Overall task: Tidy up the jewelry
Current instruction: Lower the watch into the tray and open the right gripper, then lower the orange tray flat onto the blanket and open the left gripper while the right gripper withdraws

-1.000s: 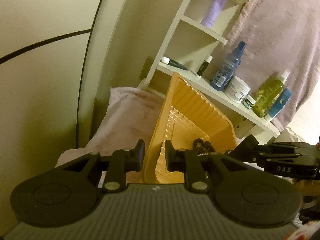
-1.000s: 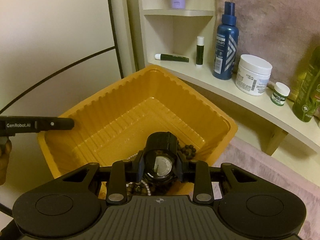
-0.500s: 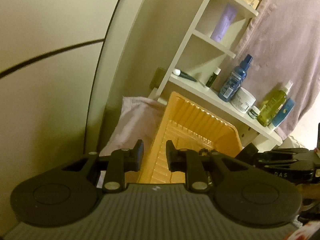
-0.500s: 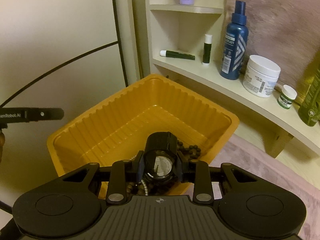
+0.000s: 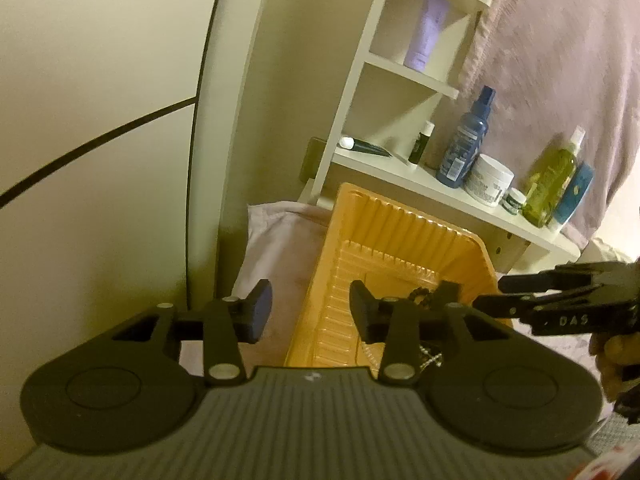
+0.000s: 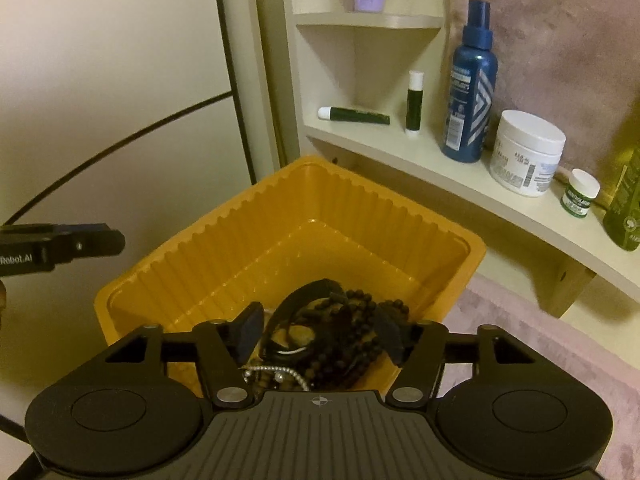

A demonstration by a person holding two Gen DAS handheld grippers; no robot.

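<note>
A watch point(image 6: 304, 332) and bead strings point(image 6: 360, 344) lie in the tray point(image 6: 248, 248), with shelves point(image 6: 460, 172) behind.

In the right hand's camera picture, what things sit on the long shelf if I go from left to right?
Lying green tube → standing green stick with a white cap → blue spray bottle → big white jar → little white-capped green jar → yellow-green bottle, cut off at the picture's edge.

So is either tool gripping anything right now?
No. The right tool has just opened, dropping the watch into the orange tray; the left tool is empty.
</note>
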